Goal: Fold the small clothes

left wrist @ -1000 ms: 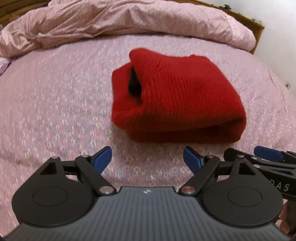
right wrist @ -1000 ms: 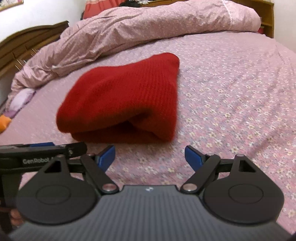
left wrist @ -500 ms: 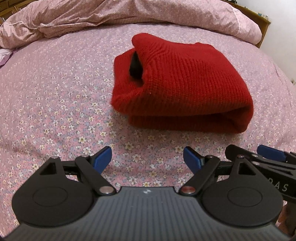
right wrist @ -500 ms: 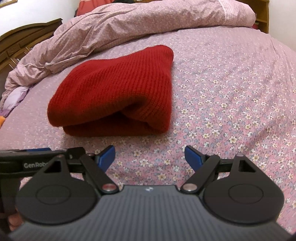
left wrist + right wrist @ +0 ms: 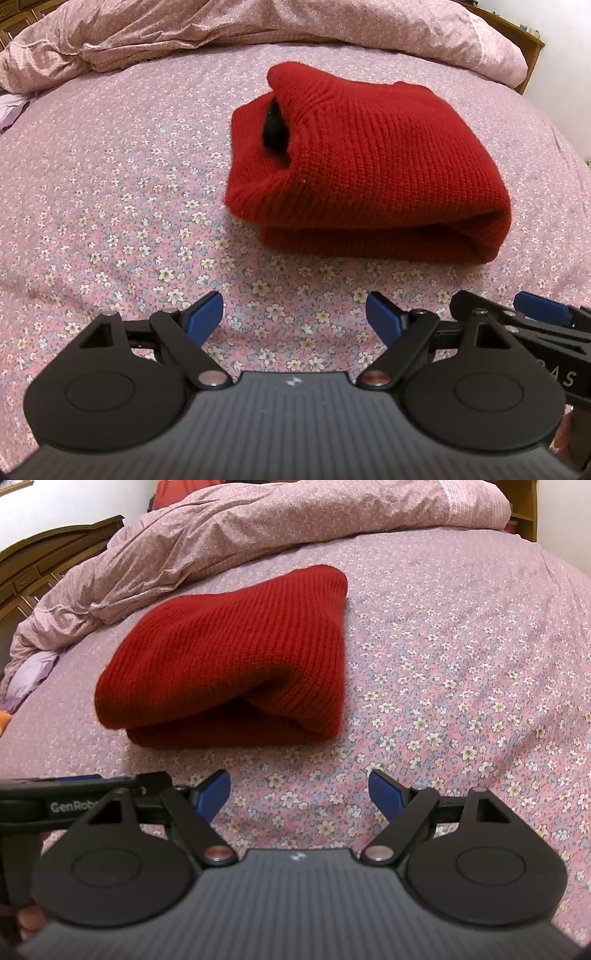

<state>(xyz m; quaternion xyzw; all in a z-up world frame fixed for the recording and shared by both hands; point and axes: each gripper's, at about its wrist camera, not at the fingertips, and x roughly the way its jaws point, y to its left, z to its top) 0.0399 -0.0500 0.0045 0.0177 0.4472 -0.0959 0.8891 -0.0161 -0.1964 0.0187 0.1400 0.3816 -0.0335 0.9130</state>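
On a bed with a pink floral sheet [image 5: 110,206], going from left to right: the left gripper [image 5: 294,314] hovers low over bare sheet, its blue-tipped jaws spread wide with nothing between them. Just beside it on the right, the right gripper [image 5: 297,794] hangs the same way, wide and empty. Ahead of both, near but not touched, lies a red knitted sweater [image 5: 369,166], already folded into a thick, soft bundle with its rounded fold facing the grippers. A rumpled pink duvet [image 5: 258,531] is heaped behind it. The folding looks nearly or fully done. To tidy it well, press gently on top, or pinch both layers at the edge together, so the springy knit does not slide apart.
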